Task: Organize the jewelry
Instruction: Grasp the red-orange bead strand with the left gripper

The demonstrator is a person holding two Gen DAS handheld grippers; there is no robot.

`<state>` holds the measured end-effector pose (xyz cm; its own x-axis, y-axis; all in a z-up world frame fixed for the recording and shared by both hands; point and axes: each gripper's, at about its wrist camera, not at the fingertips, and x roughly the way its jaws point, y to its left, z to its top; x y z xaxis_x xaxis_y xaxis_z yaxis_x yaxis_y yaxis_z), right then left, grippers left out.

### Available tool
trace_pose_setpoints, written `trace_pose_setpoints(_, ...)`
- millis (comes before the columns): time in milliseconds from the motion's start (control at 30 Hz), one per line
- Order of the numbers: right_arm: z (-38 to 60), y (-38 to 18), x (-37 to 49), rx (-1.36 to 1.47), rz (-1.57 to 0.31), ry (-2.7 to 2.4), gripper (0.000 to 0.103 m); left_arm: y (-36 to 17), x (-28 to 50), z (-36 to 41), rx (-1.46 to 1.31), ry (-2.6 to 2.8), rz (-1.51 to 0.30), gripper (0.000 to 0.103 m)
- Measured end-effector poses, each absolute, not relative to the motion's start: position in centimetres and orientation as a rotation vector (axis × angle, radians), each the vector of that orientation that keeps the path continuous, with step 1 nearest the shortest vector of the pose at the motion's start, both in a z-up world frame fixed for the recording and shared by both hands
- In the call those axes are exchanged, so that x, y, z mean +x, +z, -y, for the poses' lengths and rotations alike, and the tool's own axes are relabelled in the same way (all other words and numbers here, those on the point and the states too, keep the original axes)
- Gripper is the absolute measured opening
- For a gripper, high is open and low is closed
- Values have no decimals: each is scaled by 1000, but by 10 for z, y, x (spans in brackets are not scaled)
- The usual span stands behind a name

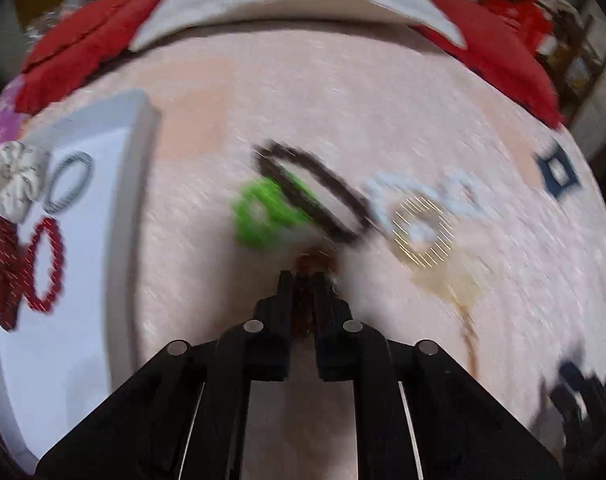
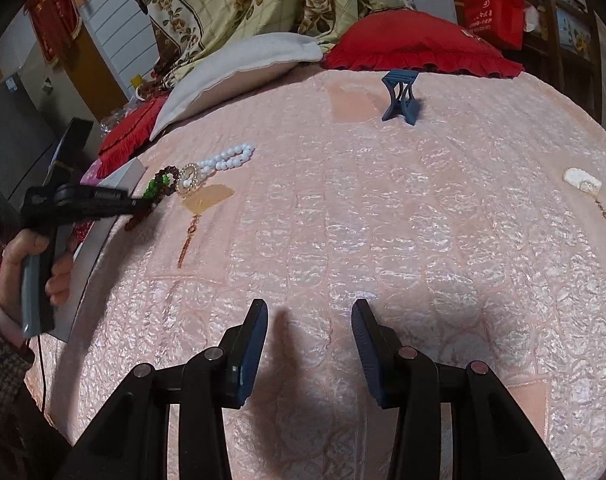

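one brown bead bracelet (image 1: 303, 280) — pinched between left gripper (image 1: 301, 280) jaws

No legible text; white print on red bag (image 2: 493, 12) unreadable.

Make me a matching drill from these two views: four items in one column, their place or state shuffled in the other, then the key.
Items
1. left claw
2. right claw
3. blue hair clip
4. red bead bracelet

Place or state
A. lying in the white tray
B. open, holding nothing, over the pink bedspread
C. standing alone on the bedspread near the red pillow
D. shut on a brown beaded piece

Pairs: 1-D, 2-B, 3-C, 4-A
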<state>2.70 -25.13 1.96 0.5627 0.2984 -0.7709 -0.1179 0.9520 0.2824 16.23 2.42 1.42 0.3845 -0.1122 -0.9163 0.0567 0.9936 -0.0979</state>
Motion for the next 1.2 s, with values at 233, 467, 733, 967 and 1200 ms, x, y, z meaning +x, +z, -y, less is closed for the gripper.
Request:
trace_pose_setpoints(233, 252, 22, 25, 221, -950, 260, 42, 22, 88, -14, -135, -295, -1196, 7)
trace_pose_setpoints(467, 240, 33, 27, 244, -951, 311, 42, 40, 56, -50, -176, -244, -1113, 23)
trace_pose_setpoints(733, 202, 33, 53, 245, -1001, 434, 42, 30, 56, -32, -165, -284, -1093, 24)
trace_pose_setpoints(967, 159, 42, 108, 240, -997, 503, 42, 18, 63, -21, -146, -320, -1081, 23)
trace_pose_setpoints(1200, 113, 31, 171, 167, -1014, 449, 29, 11, 61, -22, -151, -343, -1064, 23)
